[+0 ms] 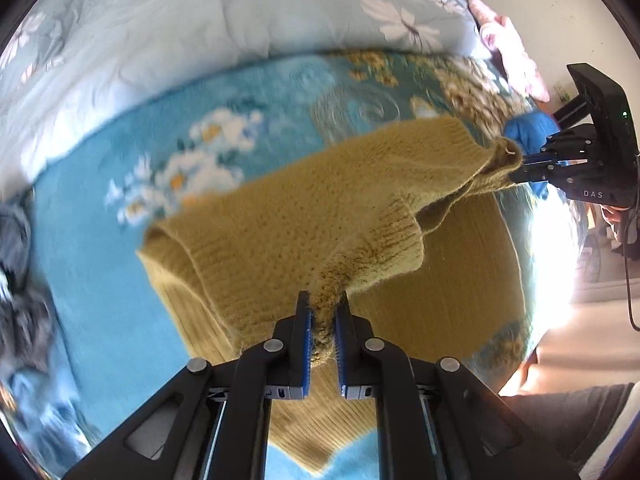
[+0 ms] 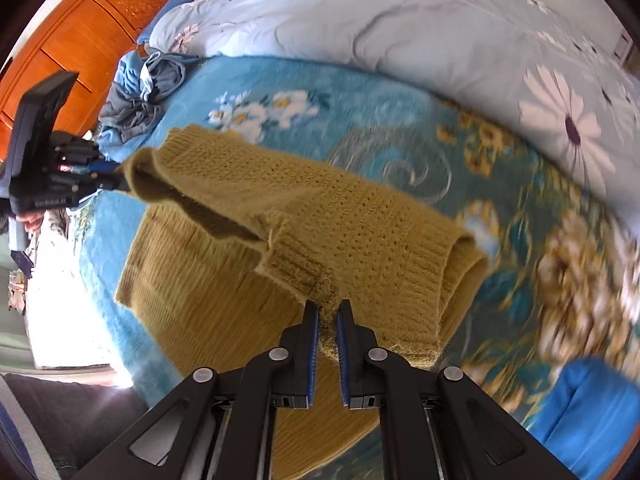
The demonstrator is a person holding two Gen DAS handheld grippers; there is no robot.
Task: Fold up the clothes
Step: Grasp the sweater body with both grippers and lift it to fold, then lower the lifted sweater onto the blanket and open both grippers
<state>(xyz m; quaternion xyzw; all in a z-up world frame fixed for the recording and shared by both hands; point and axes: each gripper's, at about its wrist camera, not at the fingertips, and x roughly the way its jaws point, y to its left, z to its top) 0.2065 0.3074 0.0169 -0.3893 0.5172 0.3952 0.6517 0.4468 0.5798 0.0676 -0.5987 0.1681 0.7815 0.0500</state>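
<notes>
Blue-padded jaws of our left gripper [image 1: 324,316] and right gripper [image 2: 329,316] each pinch the mustard sweater [image 1: 288,216], its top lifted above the bedspread [image 1: 100,280]. Thin fuzzy pinches may slip, spoiling the fold; blur hides the far edge.

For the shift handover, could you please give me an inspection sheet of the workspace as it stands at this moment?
Surface: bed covered by a blue floral blanket, with a pale floral duvet bunched along the far side.
Job's things: mustard knit sweater, its upper part lifted off the blanket and stretched between both tools, the lower part lying flat.
Clutter: crumpled grey-blue clothes in a heap; a pink cloth at the bed's far corner.
Grippers: left tool shut on the sweater; right tool shut on the sweater.
Cables: a black cable hanging below the right tool.
Surroundings: carved wooden panel; bright glare on the floor beside the bed.
</notes>
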